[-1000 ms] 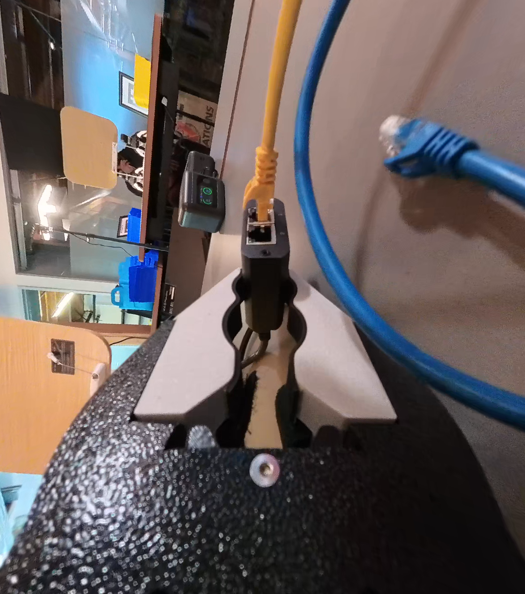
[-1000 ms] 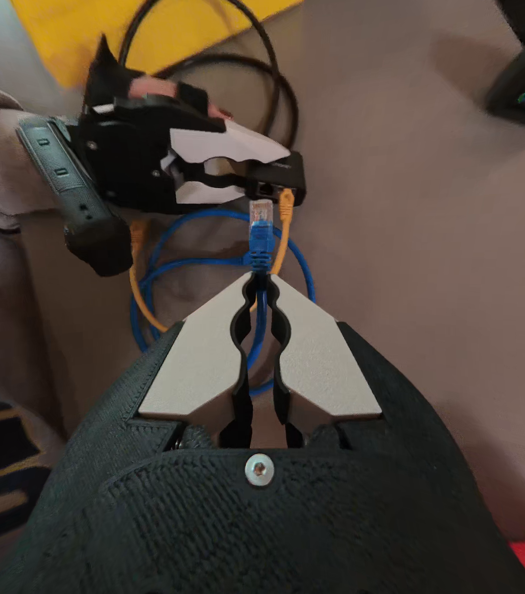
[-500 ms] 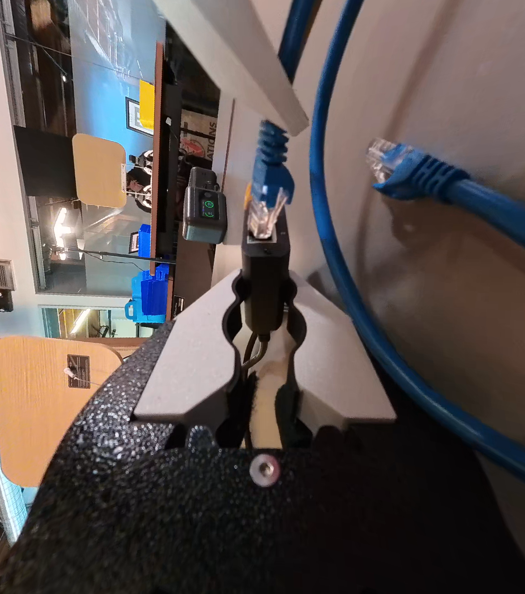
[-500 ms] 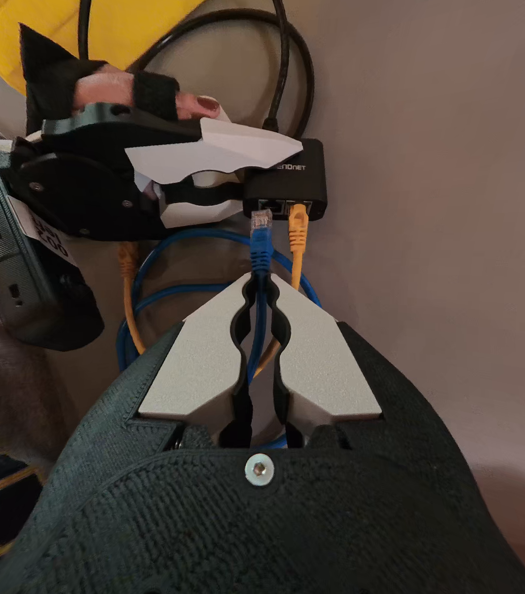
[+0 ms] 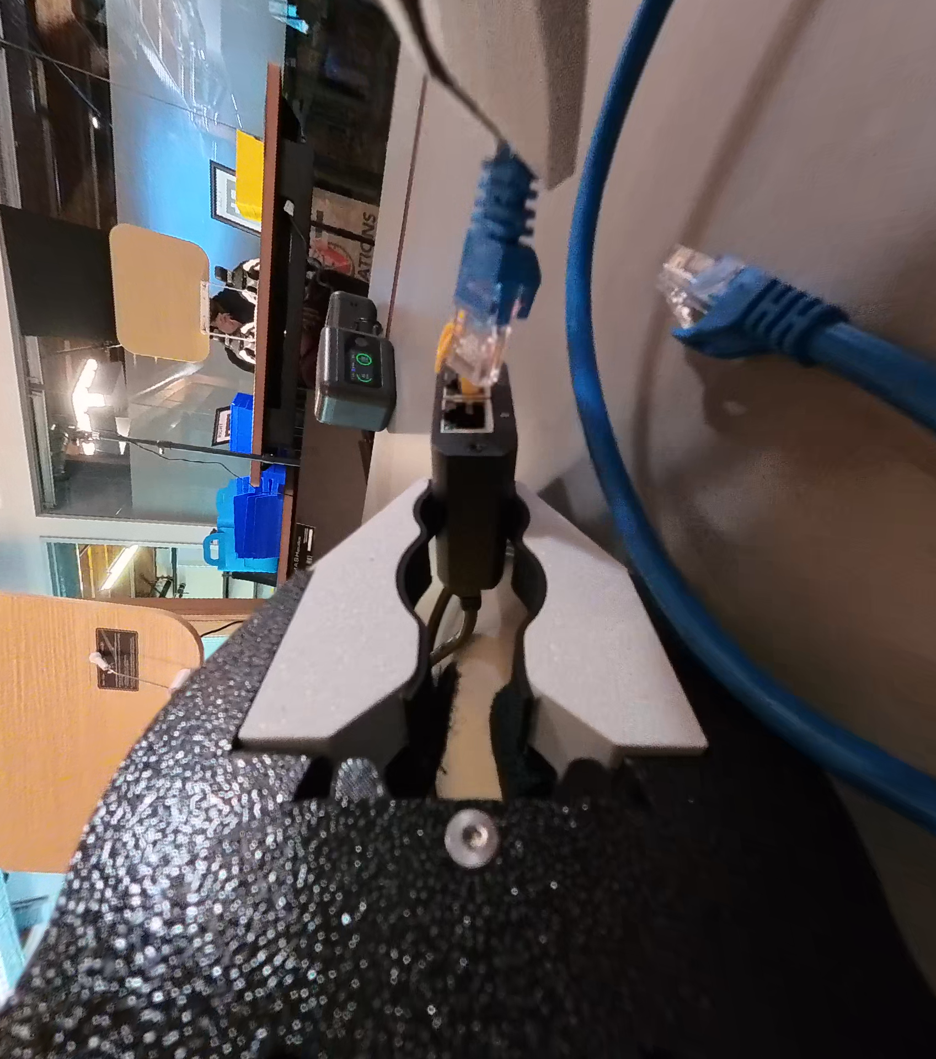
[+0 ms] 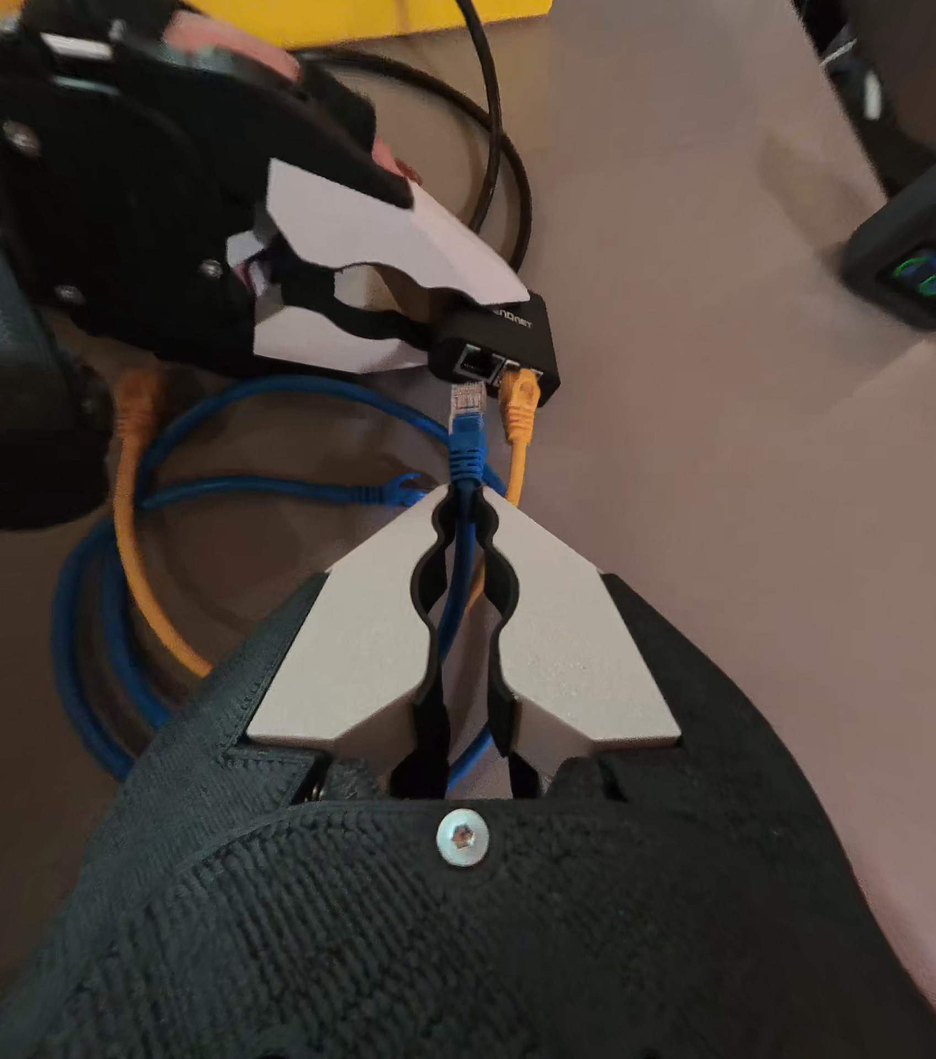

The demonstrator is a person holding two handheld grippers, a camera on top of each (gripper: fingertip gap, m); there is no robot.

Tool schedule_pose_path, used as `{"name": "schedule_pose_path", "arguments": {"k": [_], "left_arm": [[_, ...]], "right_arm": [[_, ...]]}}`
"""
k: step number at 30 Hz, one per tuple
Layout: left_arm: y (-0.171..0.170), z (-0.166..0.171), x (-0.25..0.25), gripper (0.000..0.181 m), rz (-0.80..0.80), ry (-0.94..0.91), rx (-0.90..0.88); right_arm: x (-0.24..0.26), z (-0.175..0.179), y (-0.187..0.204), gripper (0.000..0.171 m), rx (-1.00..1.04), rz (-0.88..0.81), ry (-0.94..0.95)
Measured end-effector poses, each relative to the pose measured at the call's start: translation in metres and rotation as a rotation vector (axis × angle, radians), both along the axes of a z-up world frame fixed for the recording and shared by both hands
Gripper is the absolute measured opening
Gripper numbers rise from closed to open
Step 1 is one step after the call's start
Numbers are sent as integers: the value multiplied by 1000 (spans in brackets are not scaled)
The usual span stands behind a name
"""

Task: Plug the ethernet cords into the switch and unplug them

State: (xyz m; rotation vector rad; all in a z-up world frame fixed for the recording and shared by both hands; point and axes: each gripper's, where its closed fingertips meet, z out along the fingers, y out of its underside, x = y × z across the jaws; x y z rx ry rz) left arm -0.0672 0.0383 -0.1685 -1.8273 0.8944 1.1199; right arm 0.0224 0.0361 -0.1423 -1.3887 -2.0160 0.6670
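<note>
A small black switch (image 6: pixel 502 344) is gripped at one end by my left gripper (image 6: pixel 442 326), which is shut on it (image 5: pixel 474 458). A yellow cord's plug (image 6: pixel 518 407) sits in one of its ports. My right gripper (image 6: pixel 465 493) is shut on the blue cord just behind its plug (image 6: pixel 466 424). The plug's clear tip is just short of the empty port beside the yellow one. In the left wrist view the blue plug (image 5: pixel 488 275) hangs right above the switch face, under the right gripper's finger (image 5: pixel 511 69). My left gripper (image 5: pixel 474 504) shows there too.
The blue cord's other plug (image 5: pixel 740 309) lies loose on the grey table, with its loop (image 6: pixel 81 630) beside it. The yellow cord's free end (image 6: pixel 139 395) lies at the left. A black cable (image 6: pixel 494 143) runs behind the switch. A small black device with green lights (image 6: pixel 935 269) stands at the right. Left tips to right tips: about 10 cm.
My right gripper has carried the blue plug up to the switch face. The switch now sits at an angle to it. The plug tip is still outside the port.
</note>
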Motion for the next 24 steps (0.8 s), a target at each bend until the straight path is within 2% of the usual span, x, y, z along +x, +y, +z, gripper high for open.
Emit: {"name": "schedule_pose_path", "arguments": {"k": [4, 9, 11, 14, 16, 18, 21, 24], "left_arm": [[-1, 2, 0, 22, 5, -35, 11], [-2, 7, 1, 22, 19, -69, 30], [-2, 12, -1, 22, 39, -120, 66], [-6, 26, -8, 22, 75, -234, 142], [-9, 28, -13, 22, 99, -270, 158], [-10, 28, -13, 22, 113, -272, 150], [-11, 29, -10, 22, 113, -262, 142], [-11, 29, -8, 22, 114, -262, 135]], "right_arm": [[14, 29, 3, 4, -57, -40, 162], [56, 89, 45, 4, -15, -173, 296], [75, 107, 72, 4, 110, -243, 302], [98, 133, 111, 4, 403, -353, 302], [101, 146, 120, 4, 651, -338, 317], [96, 141, 116, 4, 942, -261, 266], [80, 101, 101, 4, 1319, -54, 100], [68, 56, 85, 4, 1493, 120, -3]]}}
